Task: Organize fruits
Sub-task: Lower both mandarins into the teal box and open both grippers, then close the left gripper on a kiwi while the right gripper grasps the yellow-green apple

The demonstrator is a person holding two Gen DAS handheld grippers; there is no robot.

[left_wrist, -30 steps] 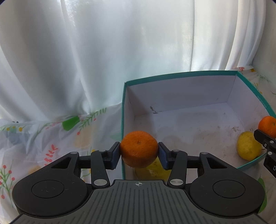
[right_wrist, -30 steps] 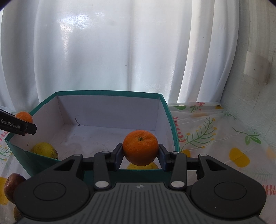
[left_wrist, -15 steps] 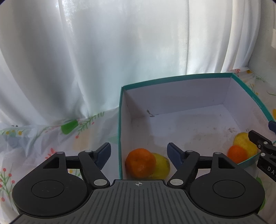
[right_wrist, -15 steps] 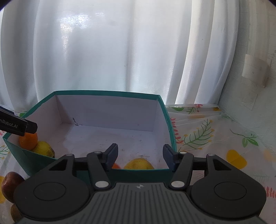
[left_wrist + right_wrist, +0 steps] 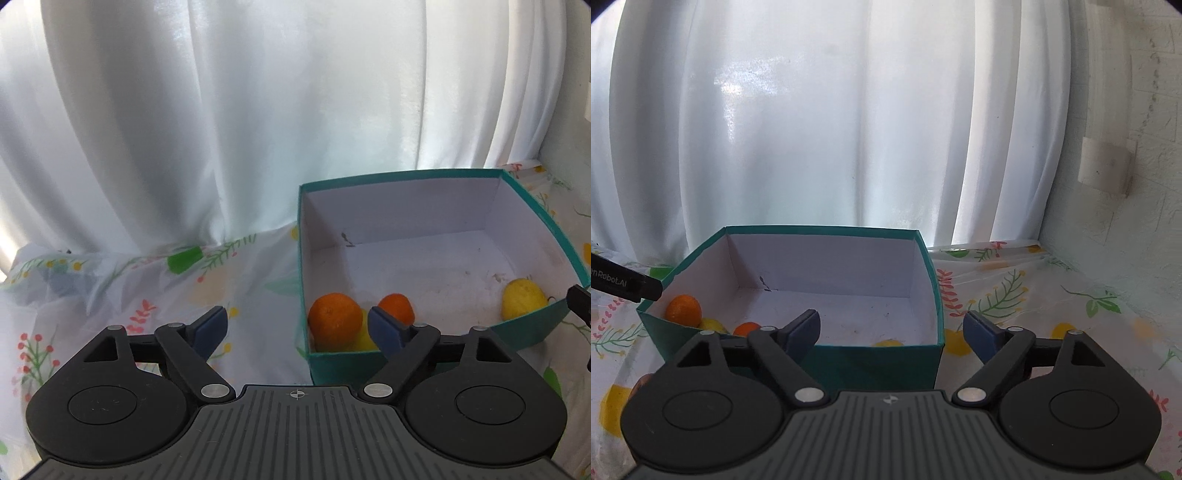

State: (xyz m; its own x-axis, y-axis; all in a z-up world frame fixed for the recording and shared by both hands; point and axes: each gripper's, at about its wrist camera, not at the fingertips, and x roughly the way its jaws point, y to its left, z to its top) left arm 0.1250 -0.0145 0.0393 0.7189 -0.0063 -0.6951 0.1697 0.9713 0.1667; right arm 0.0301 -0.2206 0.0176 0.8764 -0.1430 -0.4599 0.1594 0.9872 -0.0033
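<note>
A teal box with a white inside [image 5: 535,206] [image 5: 820,232] stands on the floral cloth. In the left wrist view it holds an orange [image 5: 335,320] in the near left corner, a smaller orange [image 5: 397,308] beside it, a yellow fruit [image 5: 364,338] partly hidden between them, and a yellow lemon [image 5: 522,299] at the right. The right wrist view shows both oranges [image 5: 683,309] [image 5: 748,328] and yellow fruit tops [image 5: 886,343]. My left gripper [image 5: 297,328] is open and empty, pulled back from the box's near left corner. My right gripper [image 5: 890,330] is open and empty, in front of the box's near wall.
White curtains [image 5: 221,129] hang close behind the box. A white wall [image 5: 1126,147] closes the right side. A dark reddish fruit [image 5: 641,384] lies on the cloth left of the box, mostly hidden. The left gripper's body [image 5: 624,282] shows at the left edge.
Both grippers opened and let go of their oranges, which dropped into the box. Both grippers then drew back from the box and opened wider.
</note>
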